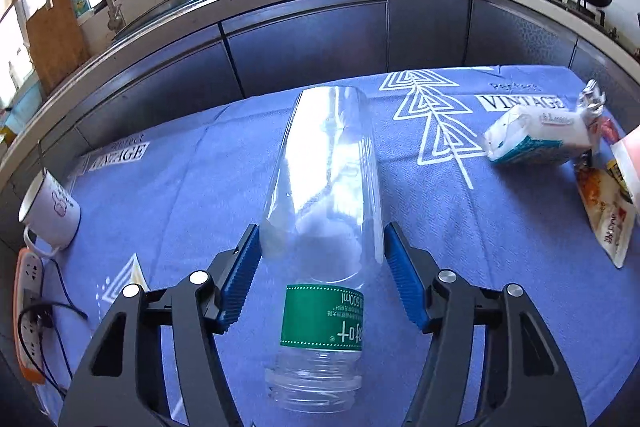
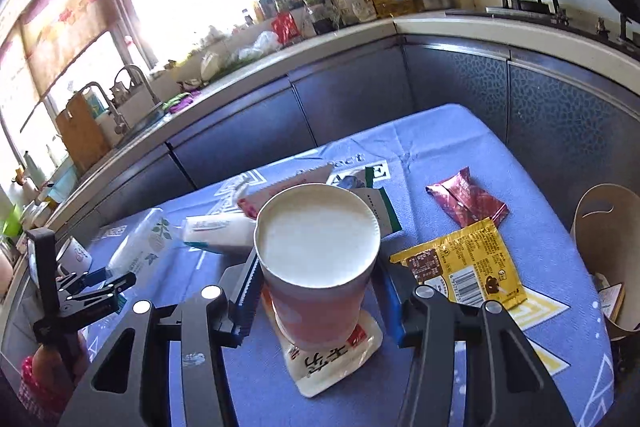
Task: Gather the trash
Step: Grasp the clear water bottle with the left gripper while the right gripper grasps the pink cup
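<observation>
A clear plastic bottle (image 1: 324, 187) with a green label lies lengthwise between my left gripper's (image 1: 320, 231) blue pads, neck toward the camera, over the blue tablecloth (image 1: 180, 187). Both pads rest against its sides, so the gripper is shut on it. In the right wrist view a pink paper cup (image 2: 316, 247) with a white inside sits between the right gripper's (image 2: 318, 261) pads, which touch its wall. Under the cup lies a white sachet (image 2: 332, 359). The left gripper (image 2: 112, 277) and the bottle (image 2: 140, 243) show at far left.
A yellow wrapper (image 2: 460, 263), a red wrapper (image 2: 466, 197), a tissue pack (image 1: 540, 139) and a green-white packet (image 2: 382, 207) lie on the cloth. A brown paper bin (image 2: 600, 227) stands at the right edge. A white mug (image 1: 50, 215) and a power strip (image 1: 28, 307) sit at the left. Dark cabinets run behind.
</observation>
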Demonstrator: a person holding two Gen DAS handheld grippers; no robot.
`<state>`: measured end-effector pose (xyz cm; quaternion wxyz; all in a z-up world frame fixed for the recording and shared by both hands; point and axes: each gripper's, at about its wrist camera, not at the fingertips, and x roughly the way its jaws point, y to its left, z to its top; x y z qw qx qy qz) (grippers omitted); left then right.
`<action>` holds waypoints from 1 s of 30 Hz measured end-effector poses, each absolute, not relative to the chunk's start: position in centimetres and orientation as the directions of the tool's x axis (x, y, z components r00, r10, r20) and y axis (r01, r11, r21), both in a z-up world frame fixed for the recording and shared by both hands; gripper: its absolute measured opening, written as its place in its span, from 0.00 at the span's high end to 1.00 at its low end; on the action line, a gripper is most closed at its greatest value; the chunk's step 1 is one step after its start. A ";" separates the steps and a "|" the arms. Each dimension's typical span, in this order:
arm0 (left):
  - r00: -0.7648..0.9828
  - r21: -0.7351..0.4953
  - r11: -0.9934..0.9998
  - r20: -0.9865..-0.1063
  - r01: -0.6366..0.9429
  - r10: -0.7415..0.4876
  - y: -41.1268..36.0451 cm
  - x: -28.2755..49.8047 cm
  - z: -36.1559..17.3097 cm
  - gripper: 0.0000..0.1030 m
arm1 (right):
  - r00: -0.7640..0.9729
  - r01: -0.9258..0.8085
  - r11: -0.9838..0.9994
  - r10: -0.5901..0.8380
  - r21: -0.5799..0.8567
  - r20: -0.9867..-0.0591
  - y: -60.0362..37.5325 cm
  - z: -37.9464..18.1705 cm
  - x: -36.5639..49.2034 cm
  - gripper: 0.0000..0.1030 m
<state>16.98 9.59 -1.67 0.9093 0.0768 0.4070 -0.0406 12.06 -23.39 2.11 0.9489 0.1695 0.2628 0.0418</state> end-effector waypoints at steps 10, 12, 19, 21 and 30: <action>0.628 -0.117 0.925 -0.703 0.361 -0.334 5.9 7.4 2.0 0.41 | 0.886 0.012 0.942 0.146 0.336 -0.441 -24.3 1.1 0.8 0.50; 0.597 -0.180 0.896 -0.690 0.406 -0.409 4.8 6.5 2.8 0.42 | 0.892 0.034 0.935 0.131 0.353 -0.433 -25.4 0.9 -0.2 0.50; 0.538 -0.212 0.824 -0.668 0.525 -0.515 -1.2 5.1 4.6 0.42 | 0.901 0.095 0.907 0.096 0.409 -0.423 -29.0 0.3 -2.0 0.50; 0.522 -0.213 0.812 -0.672 0.543 -0.525 -2.4 4.8 4.6 0.42 | 0.901 0.107 0.897 0.096 0.429 -0.424 -29.6 -0.1 -2.4 0.50; 0.462 -0.224 0.787 -0.705 0.575 -0.538 -6.0 5.5 5.3 0.97 | 0.915 0.145 0.871 0.062 0.469 -0.398 -32.0 -0.6 -4.5 0.50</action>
